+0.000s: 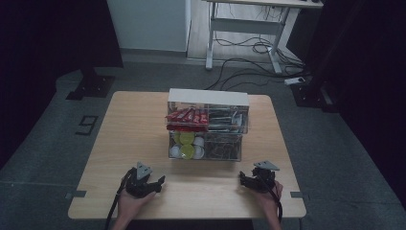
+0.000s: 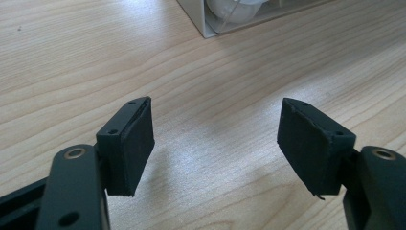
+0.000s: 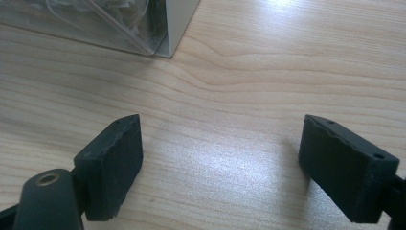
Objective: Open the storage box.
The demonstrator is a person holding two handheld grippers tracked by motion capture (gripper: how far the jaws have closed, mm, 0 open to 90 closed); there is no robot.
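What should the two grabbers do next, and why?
Probably move the left gripper forward toward the clear organizer. Both it and the right gripper rest open and empty near the table's front edge, and the round pods in the lower left compartment sit closest to the left one.

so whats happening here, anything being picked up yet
Not yet. A person holds a hand-held gripper in each hand, low over the near edge of the wooden table. The left hand-held gripper and the right hand-held gripper both have open jaws with nothing between them. Ahead of them stands a clear two-tier organizer holding red packets and small pods, untouched.
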